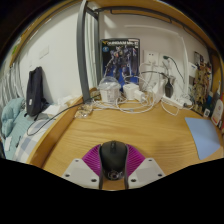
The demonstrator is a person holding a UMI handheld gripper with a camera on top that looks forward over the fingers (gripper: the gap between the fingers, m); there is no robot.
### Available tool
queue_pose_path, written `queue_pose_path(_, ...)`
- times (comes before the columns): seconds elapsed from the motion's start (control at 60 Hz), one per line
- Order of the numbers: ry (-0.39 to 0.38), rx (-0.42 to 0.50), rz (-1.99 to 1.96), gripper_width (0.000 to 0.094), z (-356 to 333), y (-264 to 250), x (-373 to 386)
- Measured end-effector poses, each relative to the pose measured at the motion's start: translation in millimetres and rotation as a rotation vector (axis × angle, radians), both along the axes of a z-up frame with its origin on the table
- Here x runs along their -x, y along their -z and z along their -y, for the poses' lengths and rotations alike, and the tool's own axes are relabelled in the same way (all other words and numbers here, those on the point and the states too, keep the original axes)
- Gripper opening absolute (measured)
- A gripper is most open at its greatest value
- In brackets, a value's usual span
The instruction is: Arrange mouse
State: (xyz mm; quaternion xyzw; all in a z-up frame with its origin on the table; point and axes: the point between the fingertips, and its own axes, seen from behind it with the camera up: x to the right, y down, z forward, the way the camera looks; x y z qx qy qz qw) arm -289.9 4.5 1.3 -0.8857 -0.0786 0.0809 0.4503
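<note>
- Gripper view, nearest: the gripper (pixel 114 172) has its two pale fingers (pixel 82 173) spread to left and right, with the magenta pads (pixel 93 159) on their inner faces.
- A black mouse (pixel 114 158) sits between the fingers, its rounded back toward the camera and its nose pointing away. The pads lie close against its flanks, but it cannot be told whether both press on it or whether the mouse merely rests on the desk between them.
- Just ahead of the mouse the wooden desk (pixel 120 125) runs bare toward the far wall, its grain a warm light brown.
- On the near right part of the desk lies a pale blue sheet (pixel 203 137), flat, well apart from the fingers.
- Toward the far edge, left of centre, a small flat item (pixel 84 113) lies on the wood; what it is cannot be made out.
- Farther on, white boxes (pixel 120 93) stand in a cluster, with loose white cables (pixel 160 98) tangled across and to the right of them.
- Behind the boxes a poster (pixel 120 64) with a robot figure leans upright against the white wall (pixel 60 45).
- At far left a dark bag (pixel 36 92) hangs or stands beside the desk, with pale bedding (pixel 12 125) near it.
- At far right, small items crowd a shelf (pixel 203 85), too small to name.
</note>
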Motion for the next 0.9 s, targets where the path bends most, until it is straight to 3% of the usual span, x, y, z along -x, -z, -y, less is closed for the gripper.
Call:
queue_pose_path(0.183,-0.028,0.04,-0.048,0.0285,-1.0,-11.7,-6.6)
queue_pose_path(0.367,-0.04,-0.057,-0.055,0.0286,-24.8,-128.1,-64.3)
queue_pose_path(0.483,-0.009,-0.128,-0.021,0.0285,-33.5,-196.2,-135.2)
queue_pose_path(0.583,0.046,-0.159,-0.003,0.0286,-39.0,-224.9,-208.1)
queue_pose_path(0.733,0.135,-0.141,0.02,0.0285,-53.5,-202.8,-312.9)
queue_pose_path(0.9,0.17,-0.07,0.067,0.0285,-75.2,-123.9,-382.6)
